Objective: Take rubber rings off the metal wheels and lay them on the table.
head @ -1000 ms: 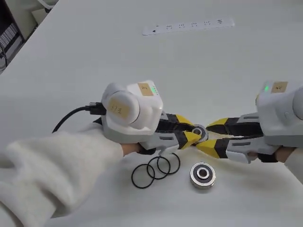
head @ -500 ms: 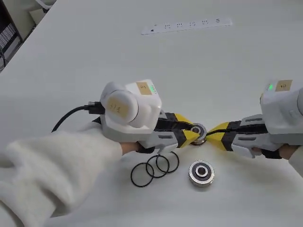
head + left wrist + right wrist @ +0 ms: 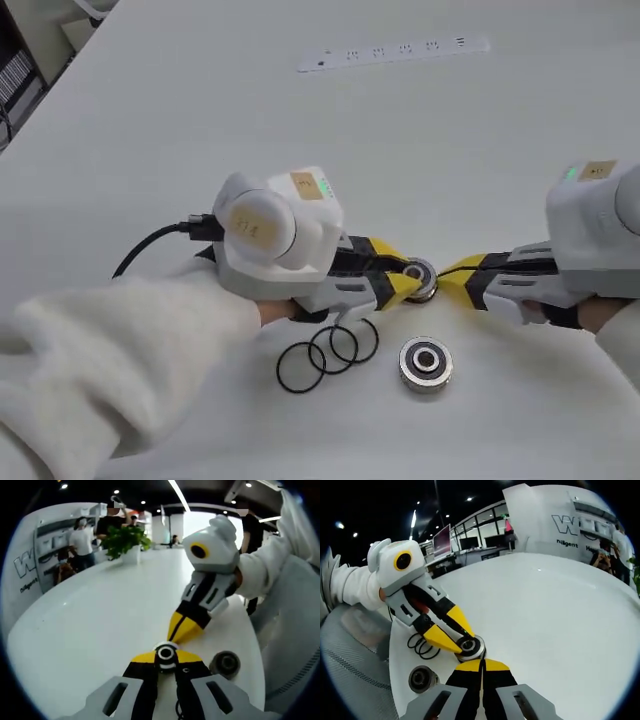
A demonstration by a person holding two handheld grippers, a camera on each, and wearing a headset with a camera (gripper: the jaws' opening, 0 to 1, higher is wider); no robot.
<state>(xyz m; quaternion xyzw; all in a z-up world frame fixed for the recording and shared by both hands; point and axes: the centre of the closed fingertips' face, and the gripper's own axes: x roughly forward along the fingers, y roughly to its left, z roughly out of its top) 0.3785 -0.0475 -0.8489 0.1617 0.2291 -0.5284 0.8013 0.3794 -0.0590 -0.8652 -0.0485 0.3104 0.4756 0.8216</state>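
My left gripper (image 3: pixel 408 281) is shut on a small metal wheel (image 3: pixel 420 277) and holds it just above the white table. In the left gripper view the wheel (image 3: pixel 166 653) sits between my own yellow tips. My right gripper (image 3: pixel 452 274) is shut, with its tips against the wheel's right rim; whether they pinch a rubber ring I cannot tell. In the right gripper view the wheel (image 3: pixel 472 649) lies just beyond the shut right gripper (image 3: pixel 481 663). Three black rubber rings (image 3: pixel 330 355) lie overlapping on the table. A second metal wheel (image 3: pixel 426 363) lies flat beside them.
A white power strip (image 3: pixel 395 53) lies at the far side of the table (image 3: pixel 150 150). A black cable (image 3: pixel 150 245) trails left from the left gripper. A white fuzzy sleeve (image 3: pixel 110 370) covers the near left.
The right gripper's jaws, spread around the wheel a second ago, have shut and stay at the wheel's rim. The left gripper still holds the wheel in the same place.
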